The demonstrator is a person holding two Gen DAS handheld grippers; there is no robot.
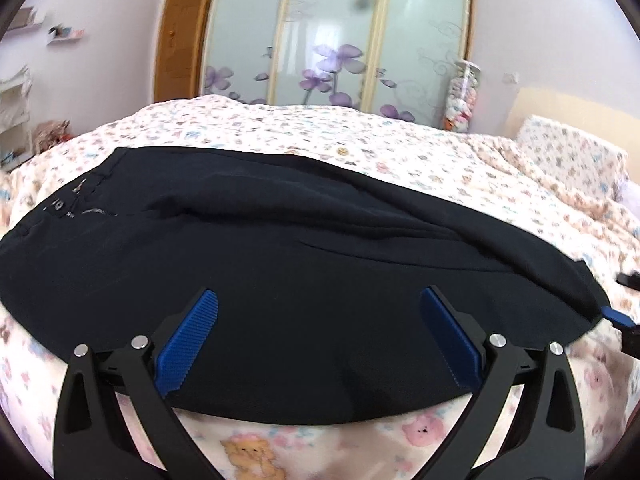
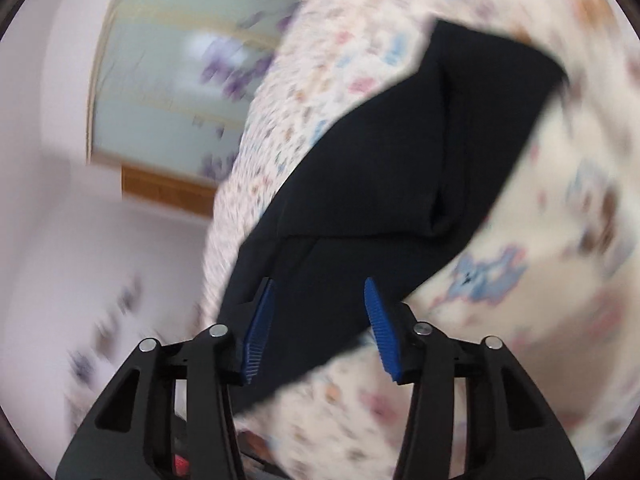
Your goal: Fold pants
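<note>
Dark navy pants (image 1: 280, 248) lie across a bed with a floral cover (image 1: 440, 168). Their waist, with zip and button, is at the left in the left wrist view. My left gripper (image 1: 318, 300) is open wide, its blue pads over the near edge of the pants, holding nothing. In the right wrist view, blurred by motion, the pants (image 2: 400, 184) run up and to the right, with the leg end far off. My right gripper (image 2: 320, 286) is open, its blue pads either side of the cloth's near part. Its blue pad also shows in the left wrist view (image 1: 616, 315).
A wardrobe with frosted, flower-printed sliding doors (image 1: 340, 40) stands behind the bed. A wooden door (image 1: 180, 40) is to its left. A pillow (image 1: 572, 152) and headboard are at the right. White shelves (image 1: 14, 112) stand at the far left.
</note>
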